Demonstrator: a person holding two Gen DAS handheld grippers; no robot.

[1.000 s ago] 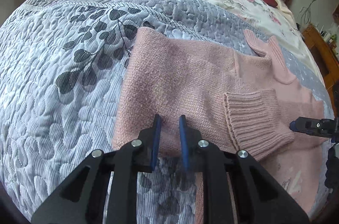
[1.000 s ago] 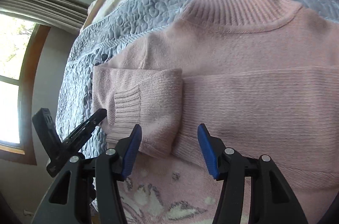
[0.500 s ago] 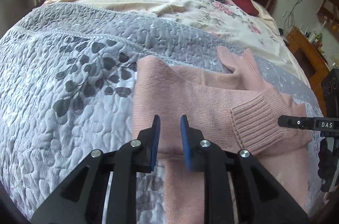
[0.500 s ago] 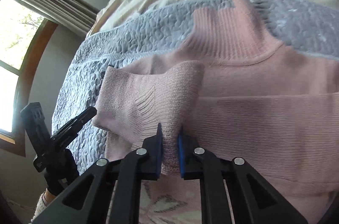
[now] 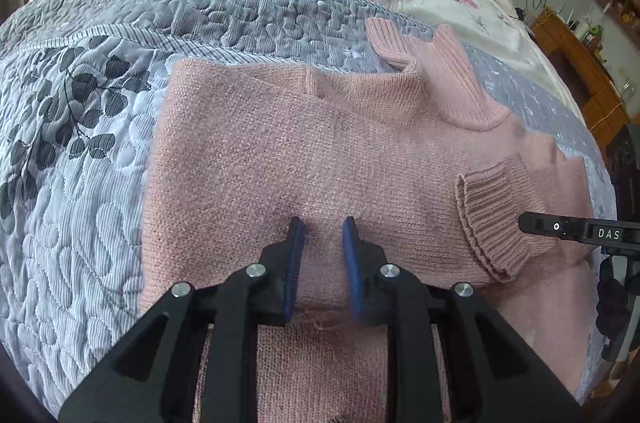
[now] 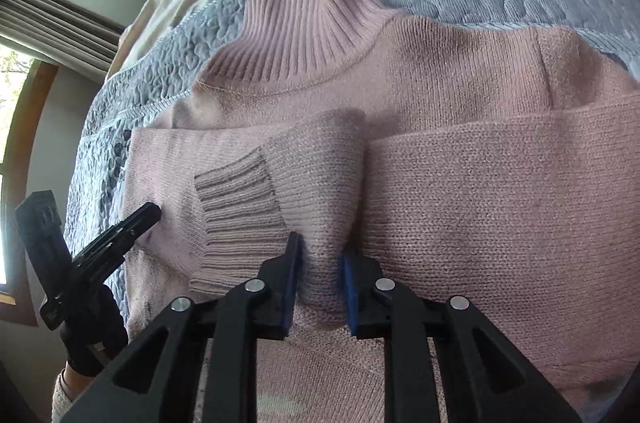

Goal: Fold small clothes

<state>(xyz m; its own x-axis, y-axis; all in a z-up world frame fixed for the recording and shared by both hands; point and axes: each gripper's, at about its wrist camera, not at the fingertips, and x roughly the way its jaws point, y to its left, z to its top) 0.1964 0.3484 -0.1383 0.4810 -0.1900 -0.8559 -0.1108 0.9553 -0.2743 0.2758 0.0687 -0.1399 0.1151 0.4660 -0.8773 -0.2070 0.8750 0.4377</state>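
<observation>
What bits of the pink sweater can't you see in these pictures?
- Sweater hem: left wrist view, behind the left gripper and the bottom edge.
- Sweater's far side: right wrist view, cut by the right edge.
- Fold inside the right gripper: hidden by its fingers.
- Sweater underside: against the quilt.

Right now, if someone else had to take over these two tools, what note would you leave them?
Left tool: shut on a fold of the pink sweater, near its lower edge.
Right tool: shut on the folded-in sleeve, beside its ribbed cuff.
The sweater lies flat on the grey quilt, collar away from you.
Done: both sleeves appear folded across the body.
Left: probably fold the body up toward the collar, then smooth it.
</observation>
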